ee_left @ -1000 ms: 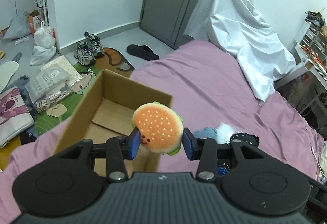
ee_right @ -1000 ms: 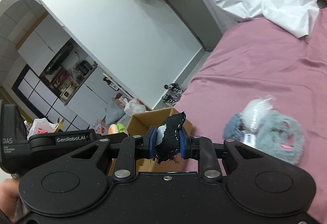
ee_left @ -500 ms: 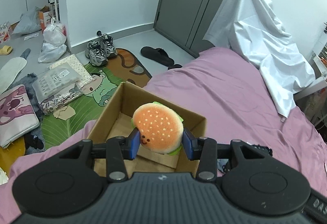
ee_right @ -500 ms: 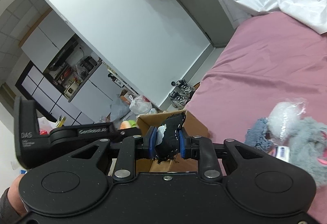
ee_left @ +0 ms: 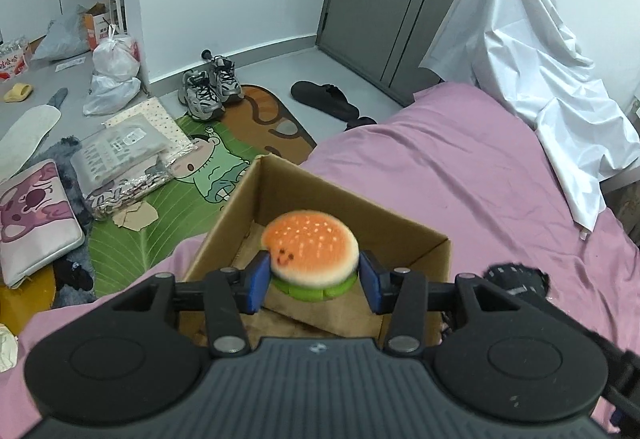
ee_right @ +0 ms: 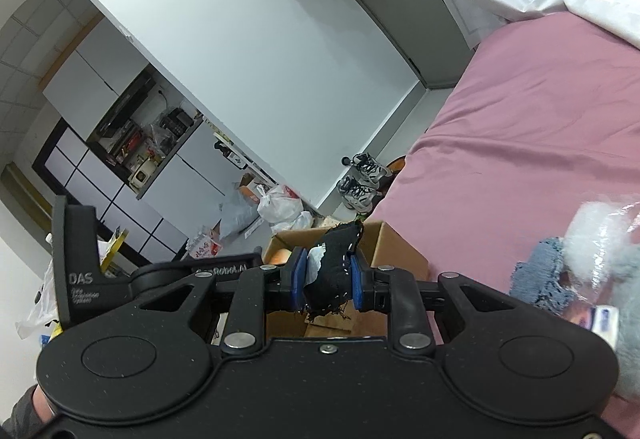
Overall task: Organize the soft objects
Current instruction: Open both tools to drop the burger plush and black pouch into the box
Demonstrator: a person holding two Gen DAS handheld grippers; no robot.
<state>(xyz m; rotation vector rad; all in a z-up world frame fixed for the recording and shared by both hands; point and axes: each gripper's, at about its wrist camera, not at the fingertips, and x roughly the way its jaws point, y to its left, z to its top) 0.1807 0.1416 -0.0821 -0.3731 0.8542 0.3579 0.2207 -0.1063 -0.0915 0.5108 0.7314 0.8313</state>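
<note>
Both hand-held grippers have travelled toward the cardboard box since the earlier frames, and the burger toy now hangs over the box's inside instead of beside its near wall. On the left hand-held gripper point(ee_left: 312, 281) the jaws are opening, with the plush burger point(ee_left: 310, 253) between the blue pads; its orange bun faces up and its green rim sits low, and whether the pads press on it cannot be told. Under it stands the open cardboard box point(ee_left: 340, 199), resting on the pink bedsheet point(ee_left: 460, 167) at the bed's edge. Just right of the box lies a dark fuzzy object point(ee_left: 516, 277). The right hand-held gripper point(ee_right: 326, 275) is clamped tight on a black fabric piece point(ee_right: 334, 263) with a pale patch, held near the box's point(ee_right: 400, 251) rim. To its right on the bed sits a heap of grey, blue and white fluffy items point(ee_right: 592, 259). Beyond the bed, sneakers point(ee_left: 210, 89) and a green floor mat point(ee_left: 160, 219) lie on the floor, and a white sheet point(ee_left: 528, 55) drapes over something at the bed's far side.
</note>
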